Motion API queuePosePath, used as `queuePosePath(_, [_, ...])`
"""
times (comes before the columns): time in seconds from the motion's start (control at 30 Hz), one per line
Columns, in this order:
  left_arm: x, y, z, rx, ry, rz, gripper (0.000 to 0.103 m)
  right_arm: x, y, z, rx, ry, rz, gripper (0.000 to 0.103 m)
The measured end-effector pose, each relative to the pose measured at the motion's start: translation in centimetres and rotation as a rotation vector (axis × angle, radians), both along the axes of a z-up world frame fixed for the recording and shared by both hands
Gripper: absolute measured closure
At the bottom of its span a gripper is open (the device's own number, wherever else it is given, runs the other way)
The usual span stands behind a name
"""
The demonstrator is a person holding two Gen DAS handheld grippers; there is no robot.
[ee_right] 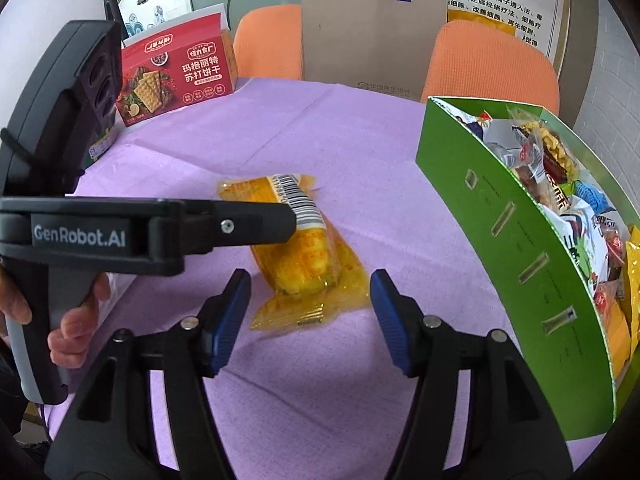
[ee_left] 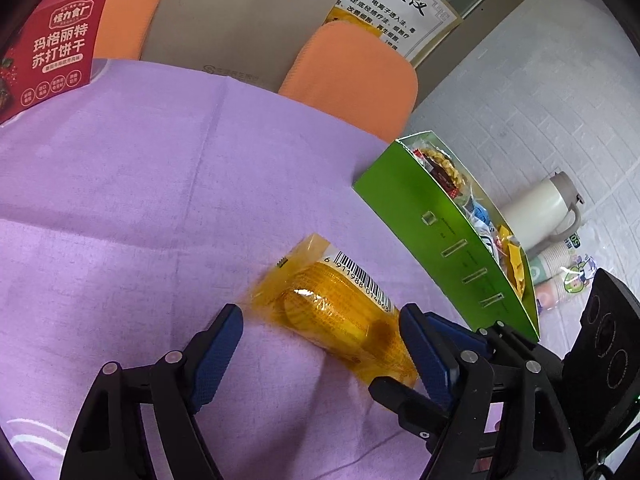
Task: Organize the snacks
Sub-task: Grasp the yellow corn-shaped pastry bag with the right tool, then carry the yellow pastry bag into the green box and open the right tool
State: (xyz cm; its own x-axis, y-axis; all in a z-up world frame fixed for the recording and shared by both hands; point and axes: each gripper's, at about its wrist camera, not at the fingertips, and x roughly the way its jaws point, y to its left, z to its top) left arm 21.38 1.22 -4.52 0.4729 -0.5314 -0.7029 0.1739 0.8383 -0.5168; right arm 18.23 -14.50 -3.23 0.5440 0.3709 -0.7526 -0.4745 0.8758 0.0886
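Purple cloth (ee_left: 140, 184) spread over the bench, creased in straight fold lines. Behind the far edge: two orange chair backs (ee_right: 490, 60), a brown paper bag (ee_right: 374, 28) with blue handles standing between them, and a wall poster (ee_left: 396, 4) printed in Chinese characters. On the grey tiled floor (ee_left: 532, 92) to the right: a cream-coloured thermos jug (ee_left: 538, 208) with a handle, and a stack of printed paper cups (ee_left: 560, 276) lying just beside it.

The black left gripper with blue pads (ee_left: 320, 344) stands with jaws spread wide. The matching black right gripper (ee_right: 310, 308) gapes likewise, the left one reaching in from its nine o'clock. A bare hand (ee_right: 68, 328) grips that handle.
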Motion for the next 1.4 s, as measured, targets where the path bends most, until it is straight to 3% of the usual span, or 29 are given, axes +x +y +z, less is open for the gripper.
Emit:
queuePosePath(0.03, [0.1,-0.2,0.0,0.004,0.001,-0.003,0.030,0.1,0.1,-0.2,0.005,0.003,-0.001,0.041])
queuePosePath(0.07, [0.1,-0.3,-0.1,0.007,0.003,-0.008,0.041,0.1,0.2,-0.3,0.012,0.008,-0.003,0.043])
queuePosePath(0.13, [0.0,-0.7,-0.2,-0.002,-0.002,-0.008,0.046,0.1,0.3,-0.2,0.015,0.008,-0.014,0.052])
queuePosePath(0.2, [-0.3,-1.0,0.1,-0.024,-0.005,-0.016,0.060,0.0,0.4,0.0,0.030,0.014,-0.009,0.062])
queuePosePath(0.3, [-0.9,-1.9,1.0,0.014,-0.038,-0.027,0.063,-0.7,0.3,0.5,0.016,0.004,-0.012,0.066])
queuePosePath(0.53, [-2.3,-3.2,3.3,0.025,-0.086,-0.052,0.066,-2.6,-1.7,1.8,0.063,-0.027,-0.040,0.070])
queuePosePath(0.77, [-3.7,-6.2,9.2,0.022,-0.229,-0.102,0.066,-4.9,-5.1,6.5,0.127,-0.158,-0.099,0.071])
queuePosePath(1.0, [-2.3,-11.7,13.8,0.011,-0.331,-0.190,0.066,-4.6,-9.7,10.1,0.145,-0.261,-0.198,0.071])
queuePosePath(1.2, [1.0,-15.6,13.8,-0.013,-0.339,-0.253,0.066,-1.9,-13.0,10.4,0.124,-0.283,-0.267,0.071])
queuePosePath(1.4, [4.5,-17.7,11.0,0.016,-0.320,-0.258,0.066,1.8,-14.9,7.9,0.127,-0.242,-0.314,0.071])
